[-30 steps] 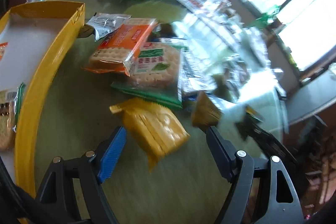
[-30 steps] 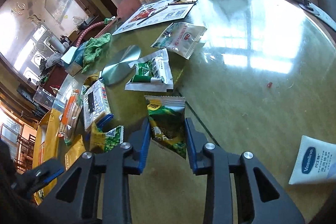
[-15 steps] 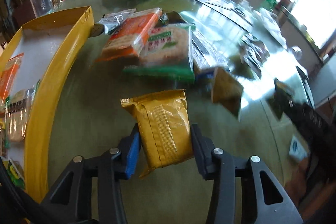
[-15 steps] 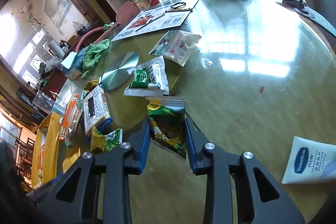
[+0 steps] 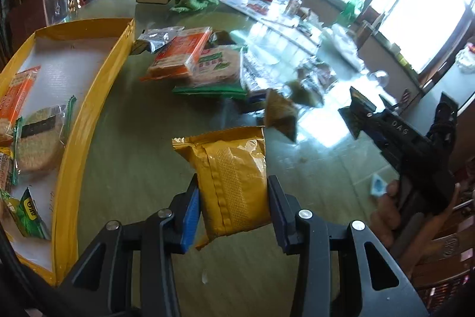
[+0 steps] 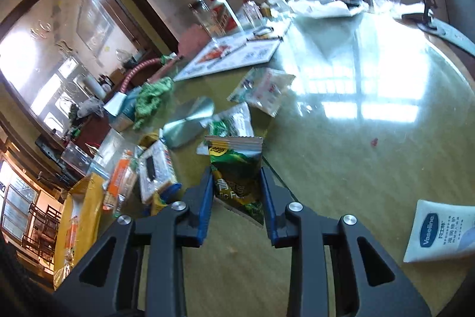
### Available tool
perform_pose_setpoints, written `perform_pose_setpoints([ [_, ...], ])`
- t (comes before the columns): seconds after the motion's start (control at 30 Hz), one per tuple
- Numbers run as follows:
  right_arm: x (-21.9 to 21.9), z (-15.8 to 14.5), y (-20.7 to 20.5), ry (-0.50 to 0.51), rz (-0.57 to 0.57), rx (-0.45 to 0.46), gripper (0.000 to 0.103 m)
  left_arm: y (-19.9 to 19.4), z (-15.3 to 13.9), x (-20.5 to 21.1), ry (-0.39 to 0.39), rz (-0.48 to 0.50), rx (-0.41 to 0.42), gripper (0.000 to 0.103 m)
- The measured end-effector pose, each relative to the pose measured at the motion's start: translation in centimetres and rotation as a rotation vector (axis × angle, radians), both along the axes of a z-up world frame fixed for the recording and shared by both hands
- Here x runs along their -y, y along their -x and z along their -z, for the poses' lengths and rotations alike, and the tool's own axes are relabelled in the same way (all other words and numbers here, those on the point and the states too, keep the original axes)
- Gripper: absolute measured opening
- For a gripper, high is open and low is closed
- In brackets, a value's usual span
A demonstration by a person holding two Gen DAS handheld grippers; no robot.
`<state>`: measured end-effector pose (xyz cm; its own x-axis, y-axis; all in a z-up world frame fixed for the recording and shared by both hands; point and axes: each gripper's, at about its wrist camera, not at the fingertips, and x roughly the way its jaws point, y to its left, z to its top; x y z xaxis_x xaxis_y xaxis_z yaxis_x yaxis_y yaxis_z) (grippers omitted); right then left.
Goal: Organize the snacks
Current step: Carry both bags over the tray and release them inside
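- Only the left wrist view shows the left tool (image 5: 233, 199) closed on a yellow snack pack (image 5: 233, 177), held above the counter (image 5: 133, 156) with its top seam pointing away from the camera.
- The same view shows the right tool (image 5: 360, 116) from the side, out to the right, a dark packet in its tip.
- The right wrist view shows the right tool (image 6: 237, 195) clamped on a green snack packet (image 6: 237, 168), with a Vaseline tube (image 6: 439, 235) lying well apart on the counter.
- The yellow tray (image 5: 92, 97) at left holds an orange cracker pack (image 5: 16, 97), a round cracker pack (image 5: 38, 138) and a small green packet (image 5: 29, 211).
- The tray's near end is cut off by the frame; the loose pile (image 5: 204, 61) beyond is partly blurred by glare.
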<state>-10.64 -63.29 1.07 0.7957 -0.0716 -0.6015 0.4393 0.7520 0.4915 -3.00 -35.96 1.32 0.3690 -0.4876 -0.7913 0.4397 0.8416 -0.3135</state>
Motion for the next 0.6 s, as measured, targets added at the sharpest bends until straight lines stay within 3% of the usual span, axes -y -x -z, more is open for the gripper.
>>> perform_pose_setpoints([
  [0.2, -2.1, -2.0, 0.6, 0.053, -0.082, 0.108, 0.032, 0.7, -3.0, -4.2, 0.078, -0.073, 0.059, 0.042],
  [0.33, -5.1, -3.2, 0.3, 0.057, -0.251, 0.167, 0.032, -0.1, -5.1, -9.3, 0.129, -0.147, 0.066, 0.042],
  [0.5, -10.5, -5.2, -0.7, 0.039, -0.441, 0.152, 0.032, -2.4, -6.1, -15.0, 0.140, -0.252, 0.095, 0.042],
  [0.6, -15.1, -6.7, -2.5, 0.065, -0.542, 0.130, 0.032, -4.5, -5.4, -17.7, 0.166, -0.298, 0.070, 0.042],
])
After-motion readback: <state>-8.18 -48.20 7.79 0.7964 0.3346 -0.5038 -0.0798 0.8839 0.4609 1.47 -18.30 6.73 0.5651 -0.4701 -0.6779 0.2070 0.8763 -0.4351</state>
